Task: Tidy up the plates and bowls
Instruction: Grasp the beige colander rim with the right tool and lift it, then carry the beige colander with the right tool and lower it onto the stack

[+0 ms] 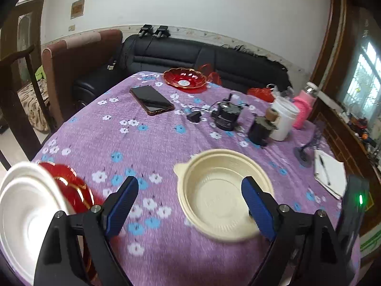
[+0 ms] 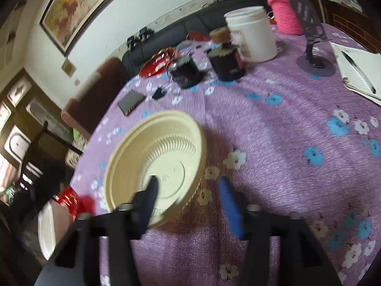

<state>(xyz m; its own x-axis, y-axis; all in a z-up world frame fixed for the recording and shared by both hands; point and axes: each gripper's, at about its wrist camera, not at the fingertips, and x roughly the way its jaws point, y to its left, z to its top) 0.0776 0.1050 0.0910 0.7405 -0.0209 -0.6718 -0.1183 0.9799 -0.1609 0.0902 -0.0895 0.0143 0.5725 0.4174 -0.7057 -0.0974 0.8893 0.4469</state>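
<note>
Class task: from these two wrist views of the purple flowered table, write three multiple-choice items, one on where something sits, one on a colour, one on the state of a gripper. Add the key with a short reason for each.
1. Where does the phone lie?
A. inside the cream bowl
B. flat on the tablecloth, near the far red dish
C. on the notebook

2. What colour is the bowl nearest the left gripper?
A. cream
B. green
C. black

3. How does the right gripper stand?
A. shut on the pink bottle
B. shut on the phone
C. open, one finger over the cream bowl's rim

Key: 1 B, the phone rests on the tablecloth just before the far red dish. 2 A, the ribbed bowl is pale cream. 3 C, a gap shows between its fingers and nothing is pinched.
</note>
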